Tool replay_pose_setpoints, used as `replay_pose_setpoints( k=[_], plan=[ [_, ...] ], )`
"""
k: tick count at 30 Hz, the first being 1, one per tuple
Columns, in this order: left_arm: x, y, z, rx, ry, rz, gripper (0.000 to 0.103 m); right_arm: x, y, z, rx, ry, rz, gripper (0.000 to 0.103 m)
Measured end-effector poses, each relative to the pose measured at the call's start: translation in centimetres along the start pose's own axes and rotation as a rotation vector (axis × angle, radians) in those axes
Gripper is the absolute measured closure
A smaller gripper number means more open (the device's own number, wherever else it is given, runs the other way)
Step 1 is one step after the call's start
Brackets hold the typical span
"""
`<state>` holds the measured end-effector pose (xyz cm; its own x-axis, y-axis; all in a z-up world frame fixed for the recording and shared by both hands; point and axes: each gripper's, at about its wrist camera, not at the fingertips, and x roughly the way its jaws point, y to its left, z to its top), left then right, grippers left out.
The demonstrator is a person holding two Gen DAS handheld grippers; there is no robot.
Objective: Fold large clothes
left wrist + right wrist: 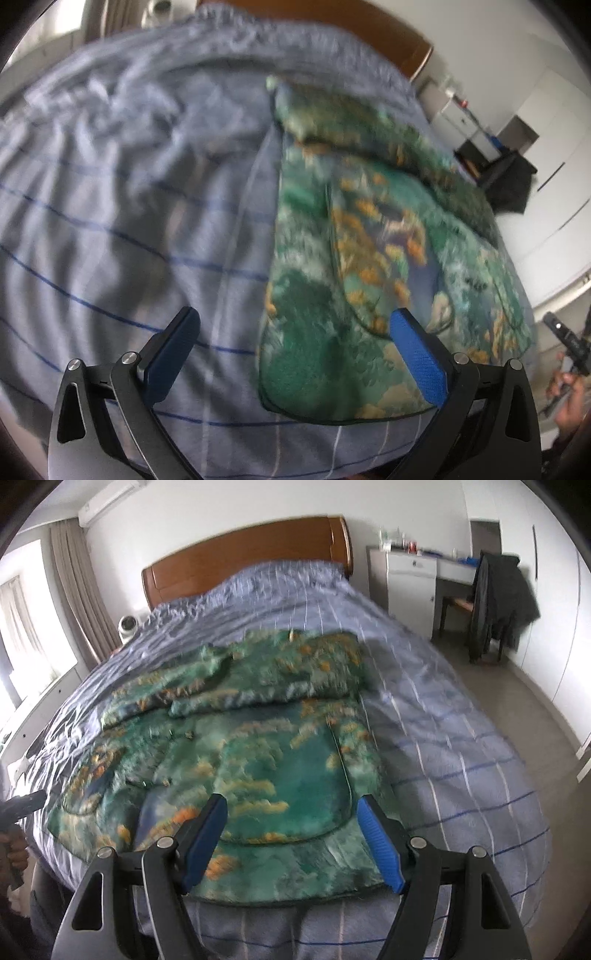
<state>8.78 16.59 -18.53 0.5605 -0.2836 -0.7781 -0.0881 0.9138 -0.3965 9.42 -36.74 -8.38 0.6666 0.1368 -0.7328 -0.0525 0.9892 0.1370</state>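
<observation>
A large green garment (369, 236) with orange and blue print lies flat on the bed, its sleeves folded across the far part. In the right wrist view the garment (258, 738) fills the middle, with its near hem by the bed's front edge. My left gripper (295, 317) is open above the garment's near left corner, one blue pad over the sheet and the other over the cloth. My right gripper (291, 801) is open above the near hem, close to a rounded pocket (295, 797), with nothing between its fingers. Both views are blurred.
The bed is covered by a blue-grey striped sheet (129, 221) and has a wooden headboard (251, 557). A white desk (417, 583) and a chair with a dark jacket (502, 602) stand to the right. A person's hand with the other gripper (569, 350) shows at the frame's edge.
</observation>
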Motion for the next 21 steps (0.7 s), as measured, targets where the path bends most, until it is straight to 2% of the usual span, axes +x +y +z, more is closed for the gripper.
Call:
replay_pose_setpoints(
  k=[2, 6, 12, 14, 17, 21],
  plan=[
    [1.1, -0.7, -0.4, 0.024, 0.046, -0.032, 0.001, 1.1, -1.2, 0.0, -0.003, 0.044, -0.003, 0.028],
    [2.0, -2.9, -1.5, 0.114, 0.065, -0.047, 0.004, 3.1, -4.6, 0.0, 0.029, 0.135, -0.027, 0.028],
    [2.3, -3.6, -1.7, 0.117, 0.085, -0.034, 0.012, 6.9, -8.1, -1.4, 0.077, 0.316, 0.071, 0.028],
    [2.0, -3.1, -1.6, 0.109, 0.089, -0.039, 0.016, 7.5, -8.3, -2.0, 0.08, 0.338, 0.099, 0.028],
    [2.1, -2.8, -1.6, 0.097, 0.09, -0.051, 0.017, 7.9, -8.4, -2.4, 0.094, 0.347, 0.132, 0.026],
    [2.4, -2.9, -1.8, 0.108, 0.088, -0.029, 0.014, 7.9, -8.5, -2.1, 0.119, 0.374, 0.139, 0.026]
  ],
)
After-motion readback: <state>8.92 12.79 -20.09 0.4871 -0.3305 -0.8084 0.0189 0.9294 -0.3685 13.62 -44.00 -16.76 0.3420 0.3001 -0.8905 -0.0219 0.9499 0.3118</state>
